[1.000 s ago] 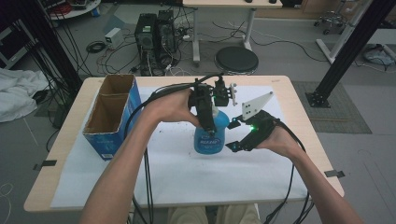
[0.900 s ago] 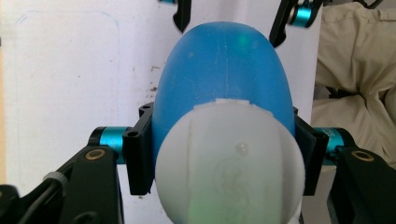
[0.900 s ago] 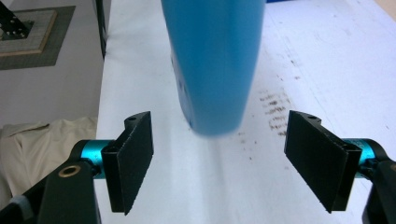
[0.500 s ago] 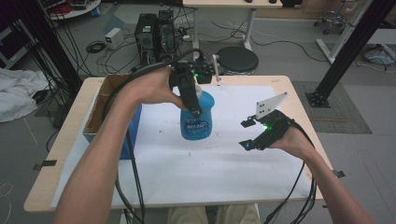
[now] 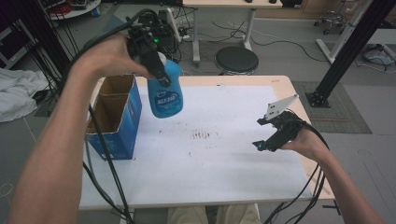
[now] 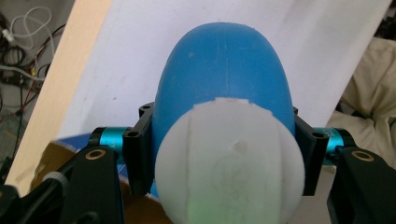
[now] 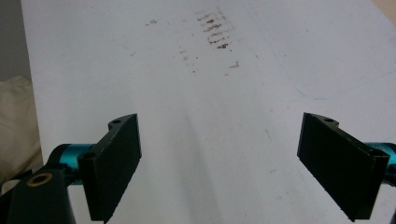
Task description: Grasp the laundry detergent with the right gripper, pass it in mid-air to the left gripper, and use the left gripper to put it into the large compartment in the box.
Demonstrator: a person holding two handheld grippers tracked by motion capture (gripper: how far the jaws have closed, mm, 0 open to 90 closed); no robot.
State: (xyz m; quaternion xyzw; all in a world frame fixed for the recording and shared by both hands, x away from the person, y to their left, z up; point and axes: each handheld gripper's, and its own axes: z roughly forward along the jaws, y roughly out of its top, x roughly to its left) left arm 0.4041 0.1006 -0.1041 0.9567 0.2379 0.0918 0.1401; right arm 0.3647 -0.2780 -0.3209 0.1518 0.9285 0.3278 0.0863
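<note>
Our left tool (image 5: 156, 63) clenches the blue plastic bottle (image 5: 165, 93); we lower it upright into the blue cardboard box (image 5: 114, 116), right tool (image 5: 275, 135) released.

White cap (image 6: 226, 158) hides the bottle's (image 6: 224, 74) neck.

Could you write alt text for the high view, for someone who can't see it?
A person's left gripper holds a blue bottle in the air beside an open blue cardboard box. The right gripper hovers open over the white-covered table.
</note>
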